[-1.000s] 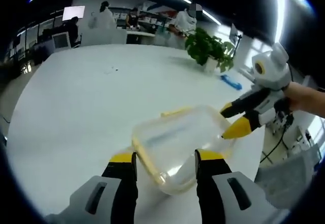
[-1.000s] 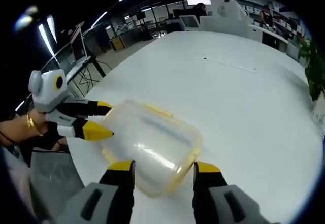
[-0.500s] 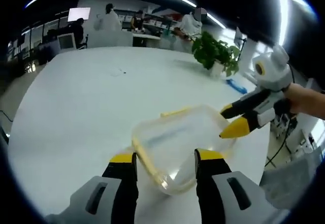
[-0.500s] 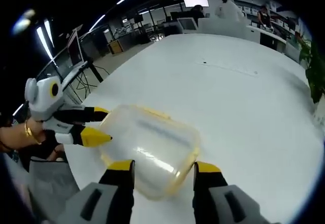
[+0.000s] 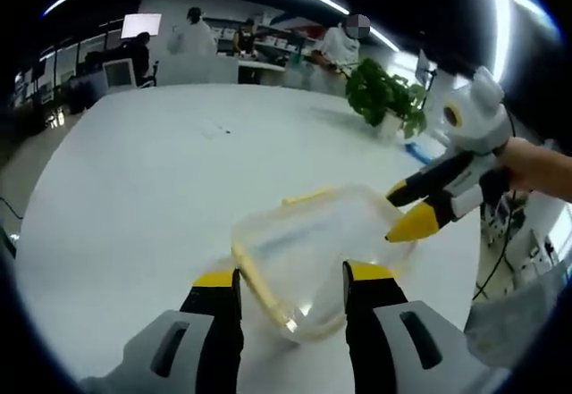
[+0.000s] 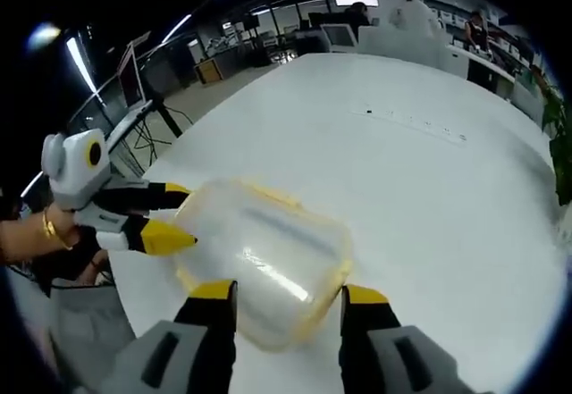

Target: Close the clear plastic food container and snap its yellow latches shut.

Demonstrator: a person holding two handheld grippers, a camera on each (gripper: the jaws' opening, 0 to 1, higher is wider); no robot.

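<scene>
From my left gripper (image 5: 291,280) I lose the near end of the container (image 5: 313,255) behind and between the jaws, so I can't tell whether that latch is snapped. From the right gripper (image 6: 288,294) the near edge of the same container drops below the jaw tips. Through the clear plastic I can't make out if the lid is seated. The small marks (image 6: 416,120) far ahead of the jaws are too tiny to identify.
</scene>
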